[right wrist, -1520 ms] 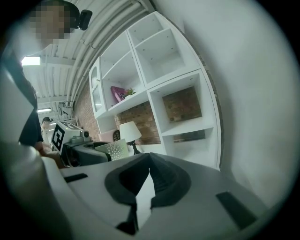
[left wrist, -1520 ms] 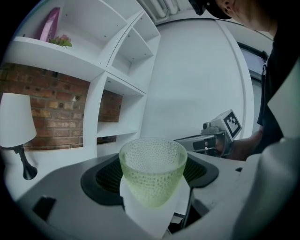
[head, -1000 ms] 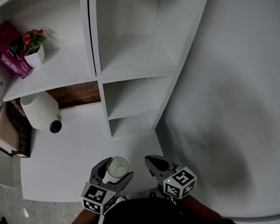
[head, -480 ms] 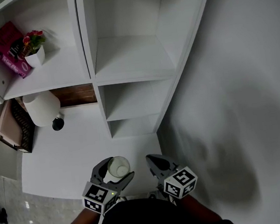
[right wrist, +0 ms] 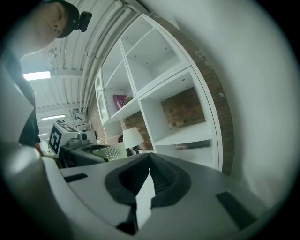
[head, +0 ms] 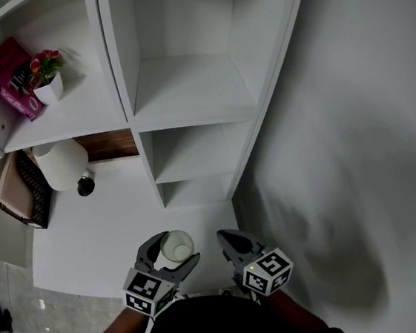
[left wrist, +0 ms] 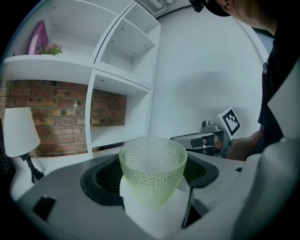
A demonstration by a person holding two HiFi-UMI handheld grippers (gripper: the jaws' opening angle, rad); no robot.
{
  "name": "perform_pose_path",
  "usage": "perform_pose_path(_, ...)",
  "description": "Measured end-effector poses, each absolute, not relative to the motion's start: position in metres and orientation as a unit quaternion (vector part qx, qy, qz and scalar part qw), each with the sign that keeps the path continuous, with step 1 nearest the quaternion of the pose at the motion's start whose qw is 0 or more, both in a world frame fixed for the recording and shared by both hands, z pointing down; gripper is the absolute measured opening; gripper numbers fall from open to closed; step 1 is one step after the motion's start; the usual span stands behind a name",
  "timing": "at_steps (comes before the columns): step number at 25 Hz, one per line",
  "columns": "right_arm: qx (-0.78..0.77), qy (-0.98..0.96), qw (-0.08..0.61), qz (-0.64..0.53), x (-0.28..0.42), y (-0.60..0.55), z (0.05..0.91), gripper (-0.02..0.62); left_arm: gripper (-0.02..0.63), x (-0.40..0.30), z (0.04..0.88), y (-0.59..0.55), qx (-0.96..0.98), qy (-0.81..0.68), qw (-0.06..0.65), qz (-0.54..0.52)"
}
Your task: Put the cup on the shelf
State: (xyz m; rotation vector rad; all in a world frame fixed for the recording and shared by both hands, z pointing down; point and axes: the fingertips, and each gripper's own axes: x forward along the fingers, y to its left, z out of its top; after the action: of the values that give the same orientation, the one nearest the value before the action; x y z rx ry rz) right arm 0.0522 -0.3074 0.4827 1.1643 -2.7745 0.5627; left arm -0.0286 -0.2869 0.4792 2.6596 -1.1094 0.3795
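**Green cup pinched upright at the table's near edge, shelf ahead**

The left hand-held gripper (head: pixel 171 253) is clamped on the cup (left wrist: pixel 152 169), one jaw on either side of its lower half. The cup sits low in the head view, close to the person's body and over the near edge of the white table (head: pixel 103 226). It stands upright with its long axis vertical and its mouth upward. It is a pale green, translucent tumbler with a finely dimpled skin, round, and wider at the rim than at the base.

The right hand-held gripper (head: pixel 226 240) is just beside it on the right, its dark ribbed pads pressed together on nothing.

A broad stretch of smooth tabletop lies between the cup and the foot of the shelf (head: pixel 184 90), a white unit of flat boards with square, open-fronted compartments. The stacked compartments of its right column face the cup, and a plain white wall (head: pixel 355 145) closes that side.

To the left, a lamp (head: pixel 62 164) with a white shade stands on the table before brick (head: pixel 112 143). Above it, a pink packet (head: pixel 7 76) and a small potted flower (head: pixel 47 77) sit on one shelf board.
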Motion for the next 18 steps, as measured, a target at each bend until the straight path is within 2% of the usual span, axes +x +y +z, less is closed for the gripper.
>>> perform_pose_path(18,0.394,-0.902,0.024,0.174,0.070,-0.314,0.473,0.005,0.384,-0.026,0.474,-0.370,0.895,-0.413,0.105,0.130)
